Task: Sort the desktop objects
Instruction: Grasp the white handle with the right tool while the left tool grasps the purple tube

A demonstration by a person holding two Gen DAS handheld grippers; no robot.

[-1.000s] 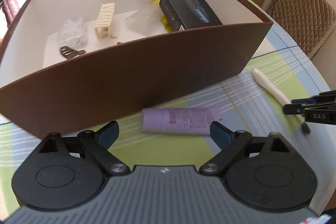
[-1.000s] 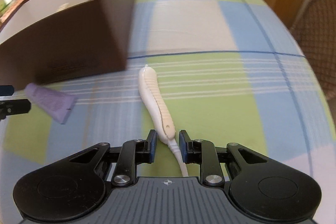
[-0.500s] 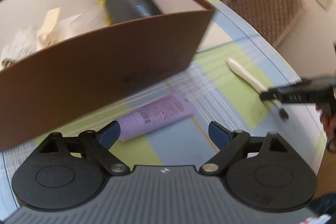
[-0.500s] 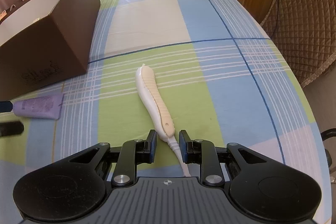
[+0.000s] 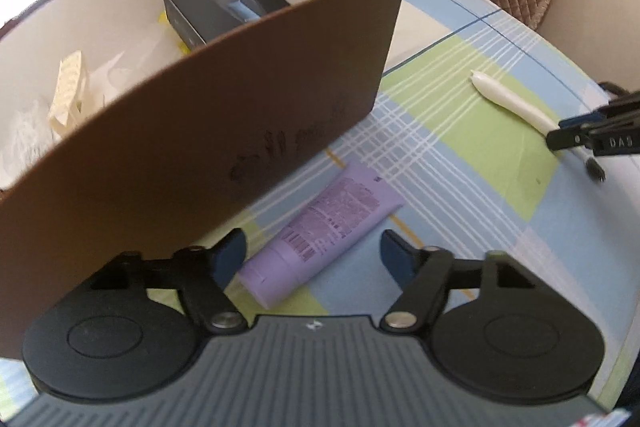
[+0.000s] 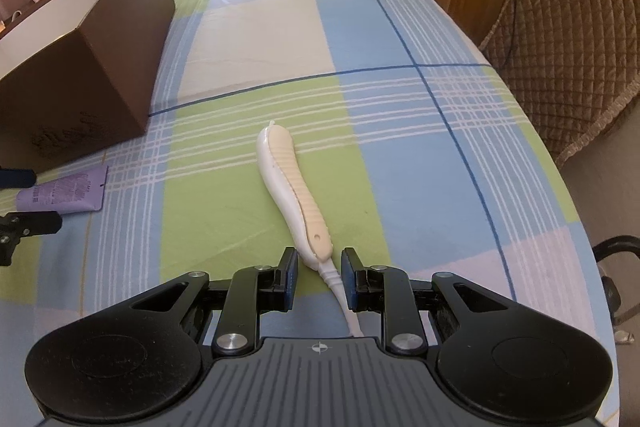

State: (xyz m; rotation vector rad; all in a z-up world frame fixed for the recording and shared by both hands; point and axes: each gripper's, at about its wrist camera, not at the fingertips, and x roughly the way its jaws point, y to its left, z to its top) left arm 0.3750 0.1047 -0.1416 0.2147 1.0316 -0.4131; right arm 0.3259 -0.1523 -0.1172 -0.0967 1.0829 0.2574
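Purple tube is lying on the cloth beside the brown box; your L gripper is narrowing around it, not pinching yet. R gripper is nipping the toothbrush neck. Next: squeeze, lift, drop into box.

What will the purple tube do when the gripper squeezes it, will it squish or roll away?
The purple tube looks like soft plastic, so it will probably dent a little. Its flat crimped end should stop it rolling far. It lies between the left gripper fingers, whose jaws have just been closing, not yet pressing it.
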